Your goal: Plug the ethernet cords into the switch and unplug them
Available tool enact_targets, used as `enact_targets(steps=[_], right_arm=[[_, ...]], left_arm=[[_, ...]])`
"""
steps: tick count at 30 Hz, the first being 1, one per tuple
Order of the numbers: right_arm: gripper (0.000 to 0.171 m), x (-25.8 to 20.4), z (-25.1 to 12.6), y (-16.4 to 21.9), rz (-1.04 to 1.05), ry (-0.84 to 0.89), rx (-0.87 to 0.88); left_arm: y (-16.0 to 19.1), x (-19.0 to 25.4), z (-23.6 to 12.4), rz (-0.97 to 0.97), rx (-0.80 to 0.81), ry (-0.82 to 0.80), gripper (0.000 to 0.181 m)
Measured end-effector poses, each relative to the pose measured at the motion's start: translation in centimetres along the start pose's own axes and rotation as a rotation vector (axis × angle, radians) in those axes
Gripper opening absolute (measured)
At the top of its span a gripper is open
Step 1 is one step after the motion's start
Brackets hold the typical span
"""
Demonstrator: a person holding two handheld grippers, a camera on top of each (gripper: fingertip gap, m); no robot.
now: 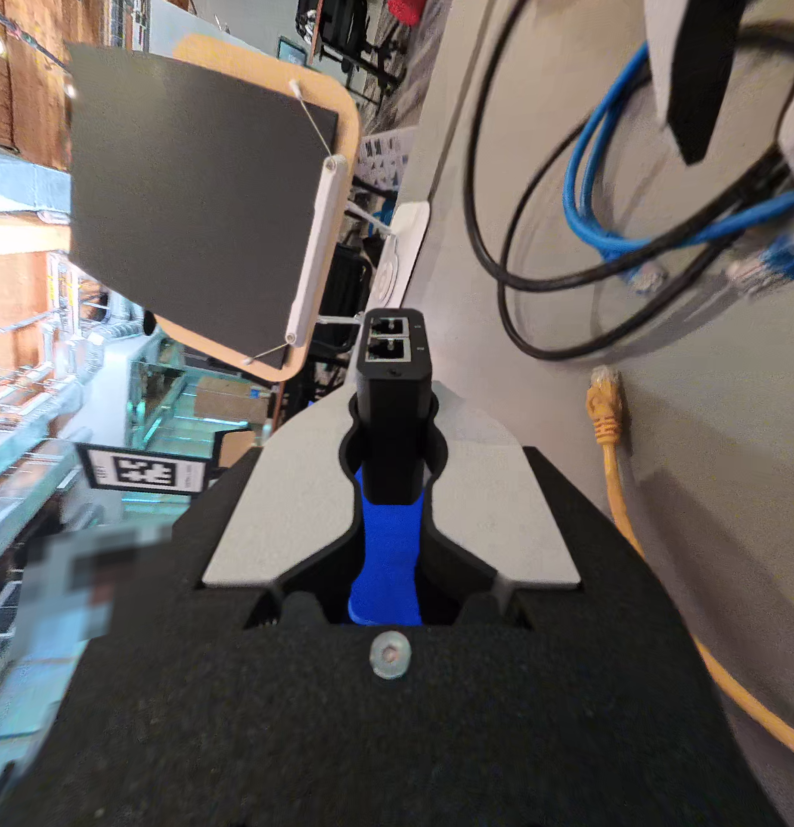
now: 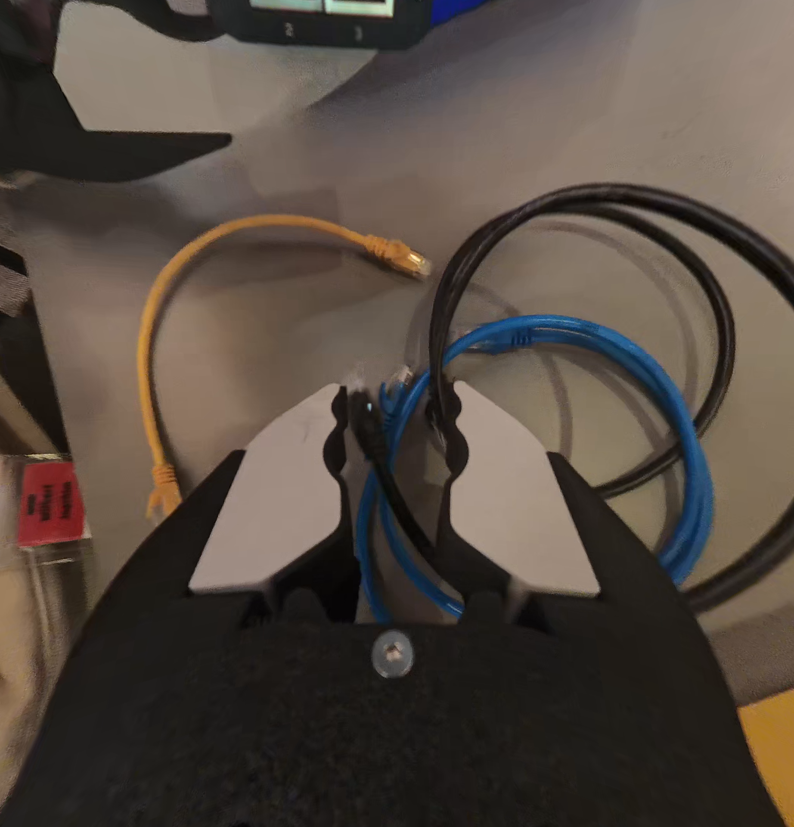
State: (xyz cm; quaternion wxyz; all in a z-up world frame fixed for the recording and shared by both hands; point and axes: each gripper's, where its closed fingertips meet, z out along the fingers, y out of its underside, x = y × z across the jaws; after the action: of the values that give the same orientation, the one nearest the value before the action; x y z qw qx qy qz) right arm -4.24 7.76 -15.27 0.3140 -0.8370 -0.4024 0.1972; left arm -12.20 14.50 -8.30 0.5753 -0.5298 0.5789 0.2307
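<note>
My left gripper (image 1: 393, 402) is shut on a small black switch (image 1: 393, 353) and holds it off the grey table (image 1: 699, 447), its two empty ports facing away from me. The switch also shows at the top of the right wrist view (image 2: 332, 22). My right gripper (image 2: 397, 394) is open just above the table. A black cord's plug (image 2: 366, 425) and a blue cord's plug (image 2: 393, 389) lie between its fingers. The blue cord (image 2: 610, 340) and the black cord (image 2: 654, 201) are coiled together. A yellow cord (image 2: 234, 250) lies loose to the left, also in the left wrist view (image 1: 605, 416).
A clear plastic bag with a red label (image 2: 46, 505) lies at the table's left edge. A yellow patch (image 2: 775, 738) shows at the lower right. Beyond the table stands a black board in a tan frame (image 1: 198, 201). Room clutter lies behind it. The left gripper's tips are roughly 12 cm from the right gripper's.
</note>
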Motion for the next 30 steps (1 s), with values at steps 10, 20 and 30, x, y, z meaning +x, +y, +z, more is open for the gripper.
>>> enact_targets(steps=[10, 20, 30], right_arm=[[0.069, -3.1, -6.2, -5.3, 0.211, -0.263, 0.411], [0.069, -7.2, -5.0, -8.9, 0.454, -0.747, 0.548], [0.062, 0.1, -11.3, -8.6, 0.358, -0.29, 0.548]], left_arm=[[-5.1, 2.3, -3.4, -0.194, 0.454, 0.23, 0.024], [-8.1, 1.5, -7.0, -0.367, 0.709, 0.329, 0.024], [-5.2, 1.8, -6.4, -0.612, 0.412, 0.395, 0.039]])
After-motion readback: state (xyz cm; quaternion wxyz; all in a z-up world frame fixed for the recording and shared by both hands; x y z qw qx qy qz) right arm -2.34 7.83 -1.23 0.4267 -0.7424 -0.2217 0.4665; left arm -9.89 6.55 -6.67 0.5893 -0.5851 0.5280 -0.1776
